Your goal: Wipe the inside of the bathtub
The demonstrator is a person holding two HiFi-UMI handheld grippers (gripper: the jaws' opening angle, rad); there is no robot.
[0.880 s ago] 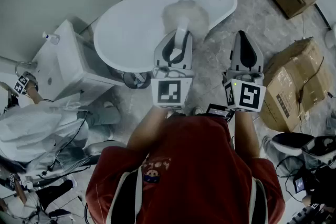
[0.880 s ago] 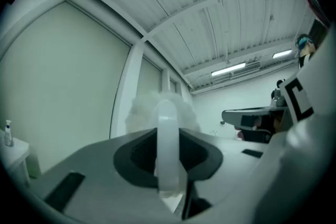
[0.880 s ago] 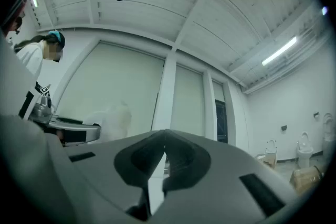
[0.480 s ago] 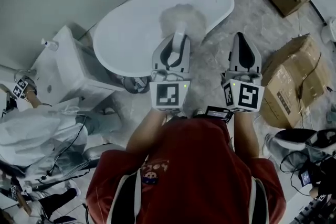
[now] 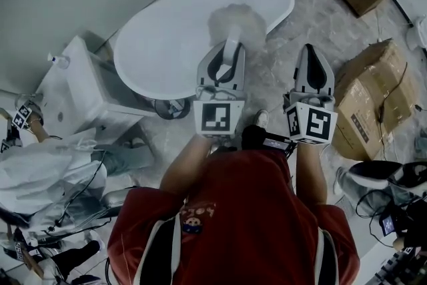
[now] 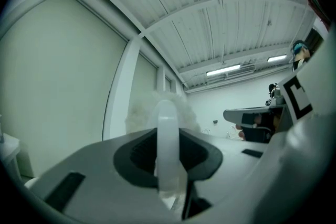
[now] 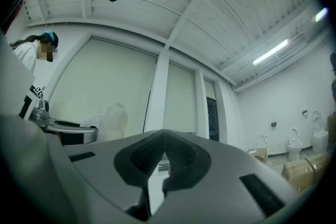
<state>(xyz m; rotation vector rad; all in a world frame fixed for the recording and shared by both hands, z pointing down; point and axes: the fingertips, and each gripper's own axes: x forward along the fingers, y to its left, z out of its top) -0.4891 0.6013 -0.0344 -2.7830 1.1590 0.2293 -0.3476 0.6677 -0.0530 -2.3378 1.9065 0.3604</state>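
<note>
The bathtub [image 5: 167,43] has drawn slightly closer, the left gripper [image 5: 228,48] still clamping the duster [image 5: 237,21] over it, the right gripper [image 5: 309,50] closed on nothing; wiping looks imminent.

The person wears a red short-sleeved shirt [image 5: 233,210] with white-and-dark side stripes and a small chest graphic. The left hand-held gripper [image 5: 225,50] and right hand-held gripper [image 5: 309,50] are grey; each bears a black-on-white marker cube [image 5: 215,117].
</note>
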